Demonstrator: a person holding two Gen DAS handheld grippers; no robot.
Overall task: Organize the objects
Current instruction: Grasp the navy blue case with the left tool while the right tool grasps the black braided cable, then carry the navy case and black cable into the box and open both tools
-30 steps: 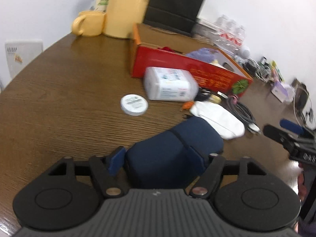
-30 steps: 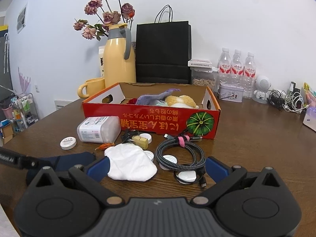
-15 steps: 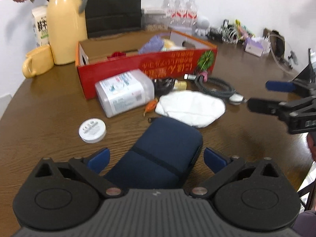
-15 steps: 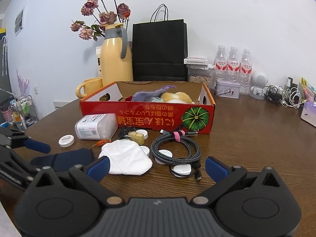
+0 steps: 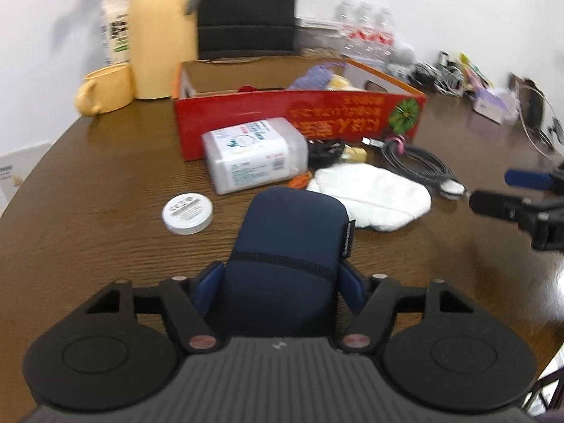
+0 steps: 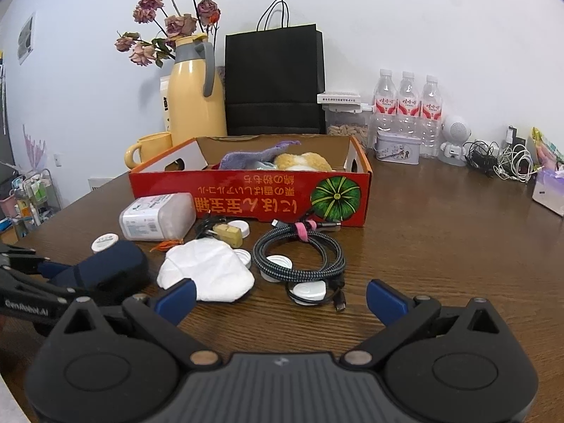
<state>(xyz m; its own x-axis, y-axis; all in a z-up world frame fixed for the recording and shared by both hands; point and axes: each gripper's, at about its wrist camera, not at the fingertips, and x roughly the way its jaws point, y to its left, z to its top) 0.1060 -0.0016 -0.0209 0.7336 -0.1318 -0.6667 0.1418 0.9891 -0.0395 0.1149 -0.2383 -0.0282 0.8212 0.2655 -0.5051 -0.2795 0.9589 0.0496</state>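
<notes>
While your left gripper (image 5: 282,282) closes its jaws, pads touching the navy pouch (image 5: 289,246) | your right gripper (image 6: 278,299) gapes empty above the table (image 6: 440,246).

light: bright, even | left view: motion-blurred | right view: sharp | edges: fisheye-bent

A brown wooden table (image 6: 440,232) with a rounded edge fills the room's foreground, and all else sits around it. Behind it rises a plain white wall (image 6: 387,17) (evenly lit, no strong shadows). Left of the table, a small wire rack (image 6: 33,194) stands against that wall.
</notes>
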